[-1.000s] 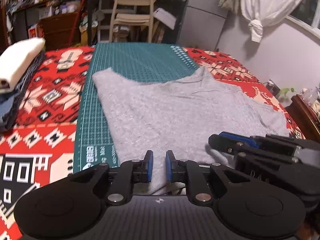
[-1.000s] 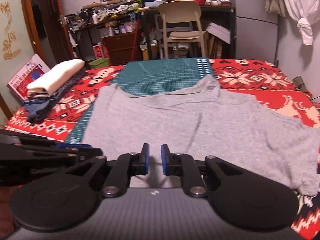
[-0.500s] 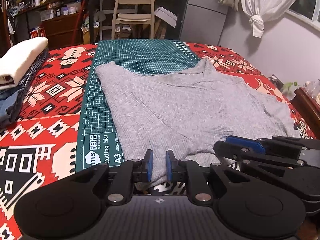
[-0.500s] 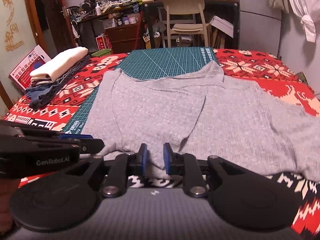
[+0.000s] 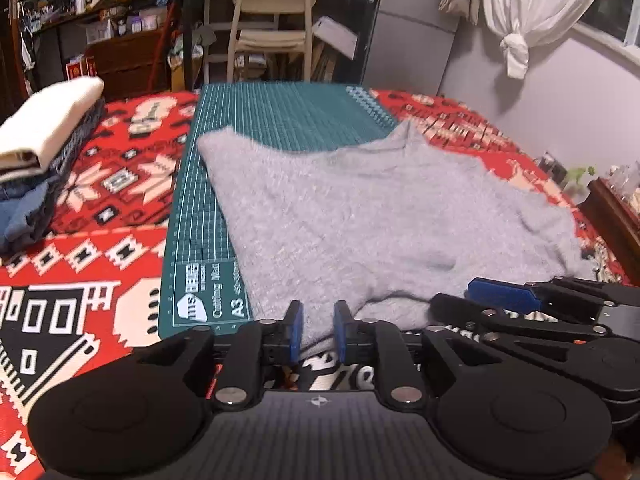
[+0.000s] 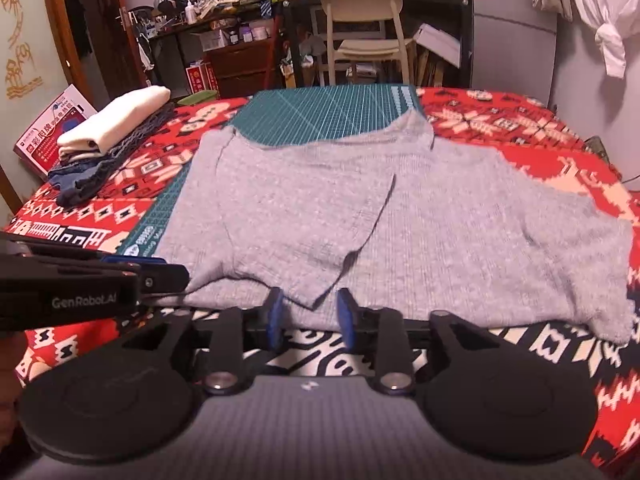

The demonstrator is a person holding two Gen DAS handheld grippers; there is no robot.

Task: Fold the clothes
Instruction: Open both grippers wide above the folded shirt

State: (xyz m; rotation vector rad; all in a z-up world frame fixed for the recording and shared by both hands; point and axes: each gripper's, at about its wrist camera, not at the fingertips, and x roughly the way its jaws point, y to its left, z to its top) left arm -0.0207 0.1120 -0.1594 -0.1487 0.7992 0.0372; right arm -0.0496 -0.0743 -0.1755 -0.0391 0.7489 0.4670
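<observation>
A grey knit shirt (image 5: 360, 216) lies spread over the green cutting mat (image 5: 280, 116) and the red patterned cloth; it also shows in the right wrist view (image 6: 400, 216). My left gripper (image 5: 316, 326) is shut on the shirt's near hem, with grey fabric between its blue pads. My right gripper (image 6: 310, 318) has its jaws apart at the near hem, with the hem edge lying just ahead of them and nothing pinched. The right gripper shows at the lower right of the left wrist view (image 5: 520, 300). The left gripper shows at the left of the right wrist view (image 6: 120, 280).
A stack of folded clothes with a cream piece on top (image 6: 116, 128) sits at the left on the red cloth (image 6: 520, 128). A cream chair (image 6: 364, 28) and cluttered shelves stand behind the table. A wooden piece of furniture (image 5: 616, 216) is at the right.
Both grippers pulled back toward me, dragging the shirt's hem to the near edge of the mat. The right gripper's jaws have opened and let go of the hem; the left stays shut.
</observation>
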